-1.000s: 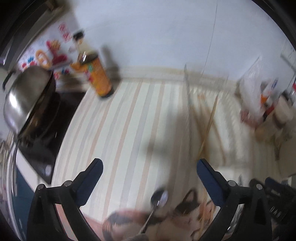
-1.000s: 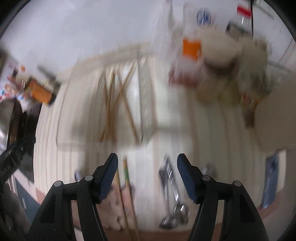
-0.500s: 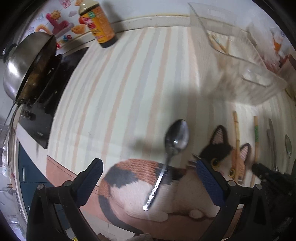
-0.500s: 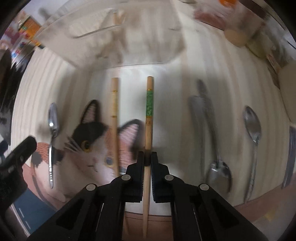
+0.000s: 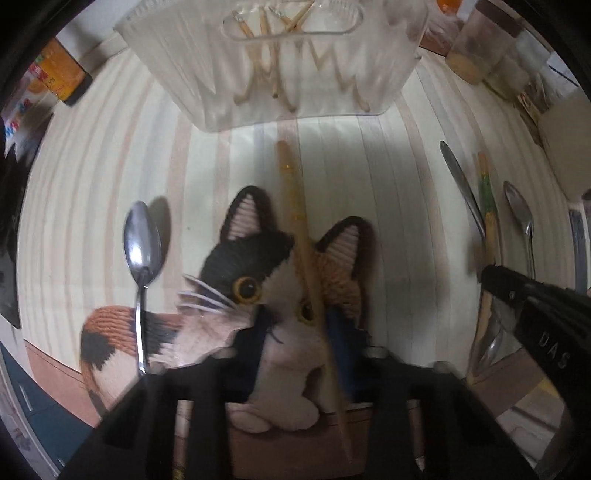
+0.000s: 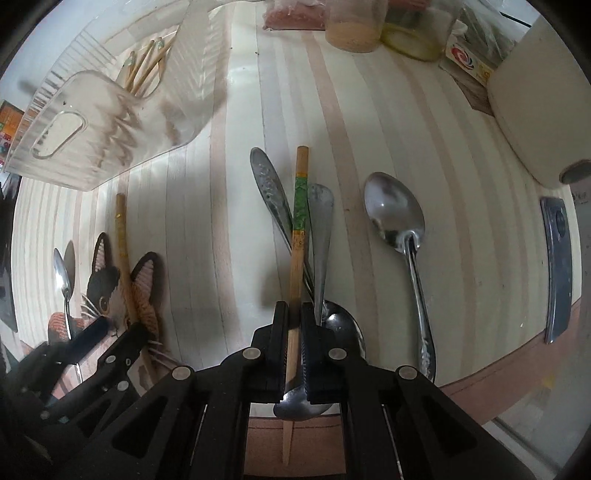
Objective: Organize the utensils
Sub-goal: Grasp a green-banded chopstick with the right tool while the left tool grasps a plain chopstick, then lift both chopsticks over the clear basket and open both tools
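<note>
My left gripper (image 5: 299, 325) points down over a cat-shaped mat (image 5: 236, 258). Its jaws are closing around a wooden chopstick with an orange band (image 5: 293, 206), and a gap still shows beside the stick. My right gripper (image 6: 293, 321) is shut on a chopstick with a green band (image 6: 300, 192), which crosses two spoon handles (image 6: 320, 214). A large spoon (image 6: 395, 214) lies to the right. A small spoon (image 5: 142, 236) lies left of the cat mat. A clear ribbed bin (image 5: 207, 85) at the back holds several chopsticks.
Jars (image 6: 354, 29) and a white appliance (image 6: 535, 92) crowd the back right. A flat dark object (image 6: 556, 266) lies near the right edge. An orange bottle (image 5: 62, 74) stands back left. The striped counter's front edge runs just below both grippers.
My left gripper dropped and shifted from the small spoon to the orange-band chopstick, its jaws narrowing from wide. The right, shut since half a second ago, carried the green-band chopstick over the spoon handles.
</note>
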`<state>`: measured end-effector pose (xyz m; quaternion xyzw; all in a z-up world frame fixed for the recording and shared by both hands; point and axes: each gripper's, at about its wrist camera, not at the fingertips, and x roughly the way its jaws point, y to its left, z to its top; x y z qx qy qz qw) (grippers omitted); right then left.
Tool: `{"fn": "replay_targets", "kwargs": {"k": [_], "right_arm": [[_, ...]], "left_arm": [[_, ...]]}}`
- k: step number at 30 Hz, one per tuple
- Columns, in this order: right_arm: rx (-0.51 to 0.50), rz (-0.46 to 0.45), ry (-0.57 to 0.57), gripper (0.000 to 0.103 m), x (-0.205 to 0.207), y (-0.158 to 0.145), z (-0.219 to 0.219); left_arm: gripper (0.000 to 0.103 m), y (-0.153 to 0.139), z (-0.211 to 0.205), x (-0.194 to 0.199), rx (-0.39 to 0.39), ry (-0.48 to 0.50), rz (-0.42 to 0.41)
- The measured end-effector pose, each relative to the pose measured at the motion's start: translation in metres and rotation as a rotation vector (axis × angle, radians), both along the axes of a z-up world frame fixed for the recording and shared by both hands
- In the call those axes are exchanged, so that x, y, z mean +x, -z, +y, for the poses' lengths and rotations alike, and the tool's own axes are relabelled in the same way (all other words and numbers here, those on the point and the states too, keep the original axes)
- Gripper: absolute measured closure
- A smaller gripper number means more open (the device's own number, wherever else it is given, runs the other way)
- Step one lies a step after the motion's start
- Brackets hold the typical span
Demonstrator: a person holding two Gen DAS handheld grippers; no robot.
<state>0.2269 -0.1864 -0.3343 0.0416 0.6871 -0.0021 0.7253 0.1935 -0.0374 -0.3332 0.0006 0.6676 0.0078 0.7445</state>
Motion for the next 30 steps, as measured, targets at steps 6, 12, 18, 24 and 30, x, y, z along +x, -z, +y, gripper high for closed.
{"fn": "replay_targets", "kwargs": {"k": [6, 12, 18, 24, 30], "right_arm": [[0.015, 0.009, -0.016, 0.096, -0.009, 0.001, 0.003], [0.006, 0.021, -0.107, 0.096, -0.016, 0.011, 0.032], [-0.035, 0.076, -0.178, 0.095, -0.027, 0.016, 0.043], [-0.021, 0.054, -0.173, 0.090, -0.050, 0.017, 0.042], [-0.057, 0.037, -0.191, 0.090, -0.047, 0.019, 0.043]], "left_arm": [[0.098, -0.001, 0.035, -0.009, 0.012, -0.053, 0.009], [0.098, -0.002, 0.058, -0.014, -0.014, -0.101, 0.013], [0.098, -0.004, 0.073, -0.015, -0.008, -0.100, 0.005], [0.098, -0.003, 0.057, -0.015, -0.016, -0.105, 0.005], [0.098, -0.003, 0.057, -0.015, -0.011, -0.099, 0.003]]}}
